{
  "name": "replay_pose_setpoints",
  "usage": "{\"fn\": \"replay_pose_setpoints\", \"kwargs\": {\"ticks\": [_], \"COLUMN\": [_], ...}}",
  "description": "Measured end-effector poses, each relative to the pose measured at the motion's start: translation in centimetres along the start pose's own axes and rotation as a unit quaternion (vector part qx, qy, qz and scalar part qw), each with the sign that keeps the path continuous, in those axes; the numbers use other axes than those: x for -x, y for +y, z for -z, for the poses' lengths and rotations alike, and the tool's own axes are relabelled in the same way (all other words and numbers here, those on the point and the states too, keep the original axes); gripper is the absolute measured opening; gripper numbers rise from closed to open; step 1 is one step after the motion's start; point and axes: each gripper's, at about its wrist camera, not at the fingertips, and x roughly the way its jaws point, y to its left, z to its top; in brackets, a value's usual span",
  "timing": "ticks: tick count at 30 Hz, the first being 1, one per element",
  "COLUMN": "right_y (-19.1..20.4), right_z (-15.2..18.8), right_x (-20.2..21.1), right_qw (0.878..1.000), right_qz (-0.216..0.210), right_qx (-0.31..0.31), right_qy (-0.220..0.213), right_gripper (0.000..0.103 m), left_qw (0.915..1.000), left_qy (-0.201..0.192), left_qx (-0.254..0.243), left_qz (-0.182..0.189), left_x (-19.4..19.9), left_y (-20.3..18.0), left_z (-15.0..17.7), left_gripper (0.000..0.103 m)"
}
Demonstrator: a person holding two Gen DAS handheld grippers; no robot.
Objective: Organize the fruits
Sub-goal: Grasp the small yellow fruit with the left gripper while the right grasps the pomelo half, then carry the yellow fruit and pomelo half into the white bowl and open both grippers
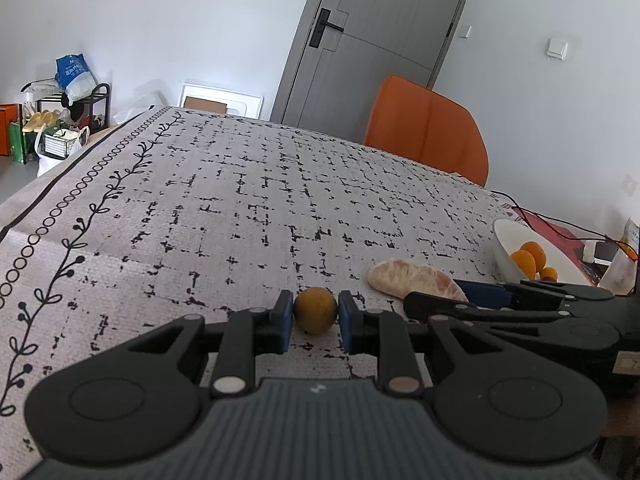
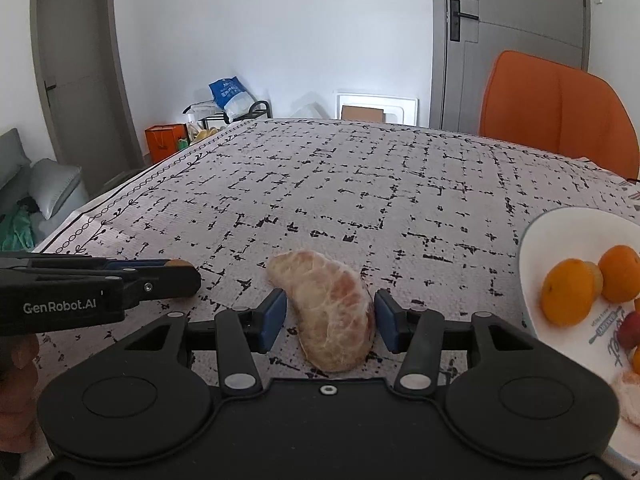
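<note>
left wrist view: left gripper (image 1: pixel 316 312) clenched on a small round yellow-orange fruit (image 1: pixel 315 310), blue pads pressed against both its sides, low over the patterned tablecloth (image 1: pixel 240 200). just to the right on the cloth, a peeled pomelo segment (image 1: pixel 412 278), with the right gripper (image 1: pixel 460 294) reaching in over its near end. further right, near the table edge, a white bowl (image 1: pixel 504 240) already holding a few orange fruits (image 1: pixel 530 258). orange chair (image 1: pixel 432 128) and grey door (image 1: pixel 360 40) beyond the table.

right wrist view: right gripper (image 2: pixel 331 320) straddling the pomelo segment (image 2: pixel 332 312), right pad touching or nearly touching its edge, left pad standing clear with a visible gap; not yet a grip, jaws partly spread around it. segment lying flat on the tablecloth (image 2: pixel 360 184). left gripper (image 2: pixel 176 274) seen from the side at the left, a sliver of the small fruit (image 2: pixel 179 263) showing at its tip. white bowl (image 2: pixel 560 224) at the right, close by, with several orange fruits (image 2: pixel 570 292) inside.

progress, as a judgement: partly done, some fruits in the bowl; small fruit gripped but not delivered, segment still to be grasped and carried over.
</note>
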Motion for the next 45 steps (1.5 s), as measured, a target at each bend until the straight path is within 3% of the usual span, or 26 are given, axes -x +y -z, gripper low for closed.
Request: {"fn": "replay_pose_setpoints", "kwargs": {"ticks": [5,10,22,45], "right_y": [0.1,0.4,0.5,-6.6], "right_z": [-0.1,0.1,1.2,2.6], "right_x": [-0.3,0.2,4.7,11.0], "right_qw": [1.0,1.0,0.999,0.99], "right_qz": [0.004,0.012,0.015,0.079], "right_qx": [0.006,0.015,0.003,-0.065], "right_qy": [0.0,-0.001,-0.033,-0.094], "right_gripper": [0.05,0.038,0.038,0.038], "left_qw": [1.0,1.0,0.9991,0.9911], "left_qy": [0.001,-0.005,-0.026,-0.033], "left_qx": [-0.001,-0.007,-0.029,-0.109], "left_qz": [-0.001,-0.001,0.013,0.069], "left_x": [0.0,0.8,3.5,2.0], "left_y": [0.0,-0.4,-2.3,-11.4], "left_z": [0.0,0.1,-0.1,-1.1], "left_gripper": [0.023,0.023,0.023,0.023]}}
